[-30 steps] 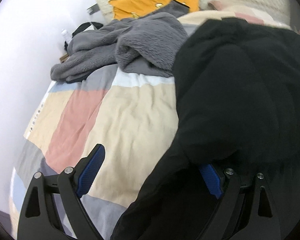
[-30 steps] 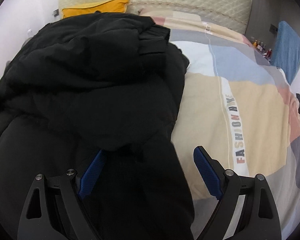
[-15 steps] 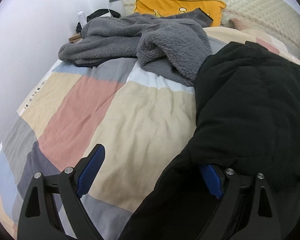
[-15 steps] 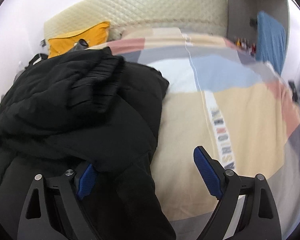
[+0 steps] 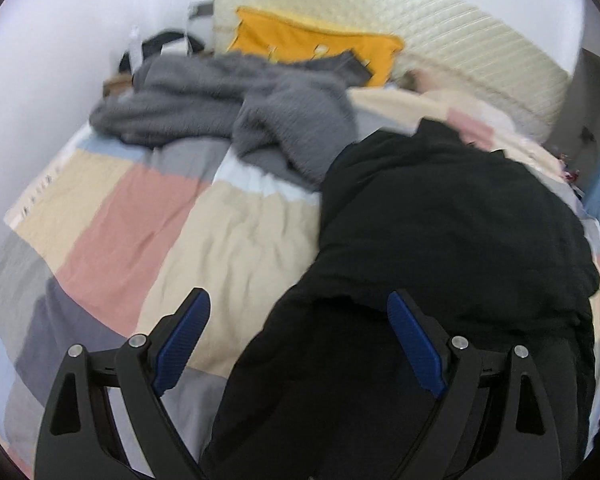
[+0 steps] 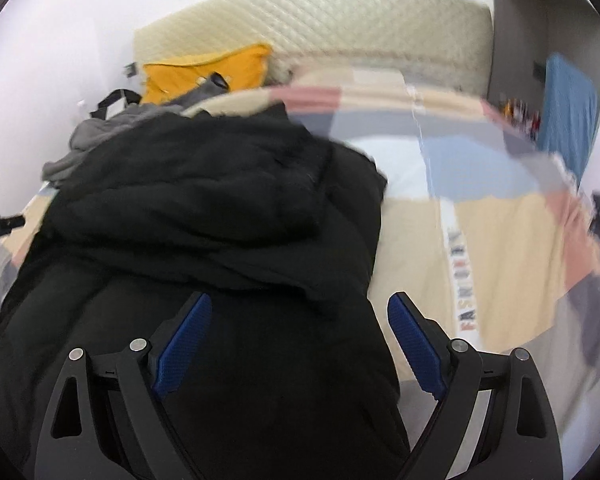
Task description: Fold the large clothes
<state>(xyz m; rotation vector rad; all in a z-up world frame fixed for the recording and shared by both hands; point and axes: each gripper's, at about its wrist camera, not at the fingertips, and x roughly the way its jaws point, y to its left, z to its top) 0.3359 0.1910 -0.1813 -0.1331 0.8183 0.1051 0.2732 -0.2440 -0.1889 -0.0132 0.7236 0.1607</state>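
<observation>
i see a black jacket [image 5: 452,216] on a patchwork quilt [image 5: 236,240] of cream, pink, grey and pale blue, a grey fleece [image 5: 260,120], a mustard-yellow pillow [image 5: 316,46], and a cream quilted headboard [image 6: 340,20].

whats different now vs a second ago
Both grippers have lifted off the black jacket: a second ago its fabric covered the left gripper's right finger and the right gripper's left finger; now all four fingers show clear. Nothing is held. Both remain wide open; the jacket stays folded on the bed beside the grey fleece.

Big puffy black coat [image 5: 452,216] lies bunched on my patchwork bed cover [image 5: 204,248]. Soft fuzzy grey top [image 5: 260,120] crumpled behind it, touching.
</observation>
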